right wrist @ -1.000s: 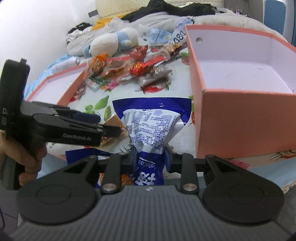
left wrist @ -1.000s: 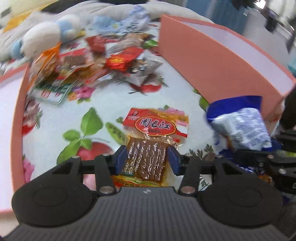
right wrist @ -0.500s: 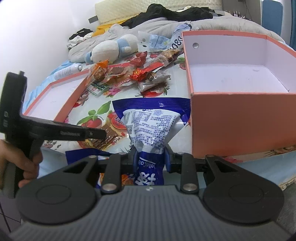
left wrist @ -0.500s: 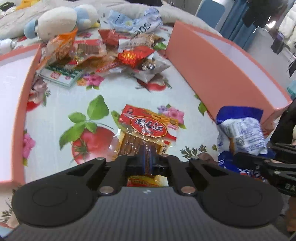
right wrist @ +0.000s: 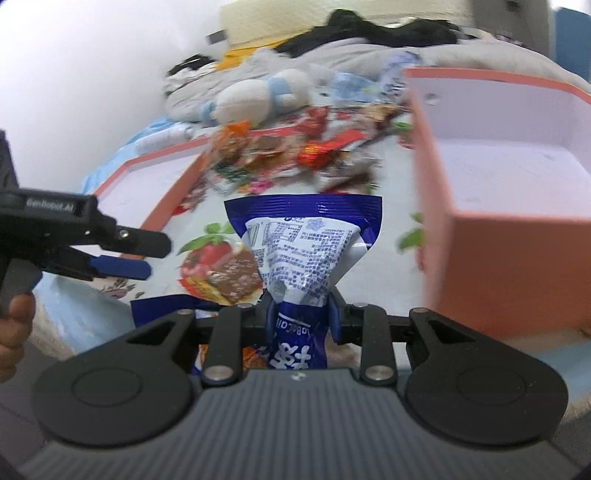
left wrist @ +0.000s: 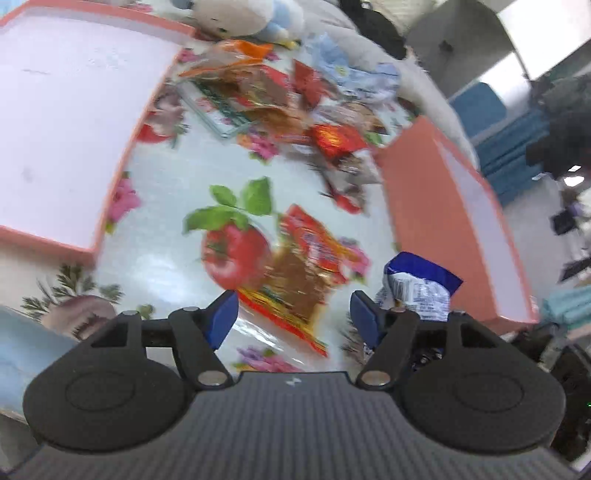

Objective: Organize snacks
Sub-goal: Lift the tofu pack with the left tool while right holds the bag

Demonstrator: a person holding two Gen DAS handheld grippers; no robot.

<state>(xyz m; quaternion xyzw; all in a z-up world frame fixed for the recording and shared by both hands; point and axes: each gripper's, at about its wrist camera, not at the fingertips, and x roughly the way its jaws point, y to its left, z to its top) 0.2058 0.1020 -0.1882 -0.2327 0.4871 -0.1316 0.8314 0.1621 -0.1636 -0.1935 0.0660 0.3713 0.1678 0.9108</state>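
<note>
My left gripper [left wrist: 293, 314] is open and empty, just above the near end of a red packet of brown dried snack [left wrist: 303, 269] that lies flat on the flowered tablecloth. My right gripper [right wrist: 300, 317] is shut on a blue and white snack bag [right wrist: 303, 254] and holds it up in the air, left of the deep pink box [right wrist: 509, 206]. The blue bag also shows in the left wrist view [left wrist: 417, 291]. The left gripper [right wrist: 122, 258] shows at the left of the right wrist view, over the red packet [right wrist: 229, 277].
A shallow pink tray [left wrist: 74, 122] lies at the left; the deep pink box [left wrist: 454, 229] stands at the right. A heap of mixed snack packets [left wrist: 291, 107] lies at the far side between them. A plush toy [left wrist: 236, 18] and bedding lie behind.
My left gripper shut on the red packet half a second ago and has now opened, pulled back and swung left; the packet lies on the cloth. My right gripper still holds the blue bag, slightly raised.
</note>
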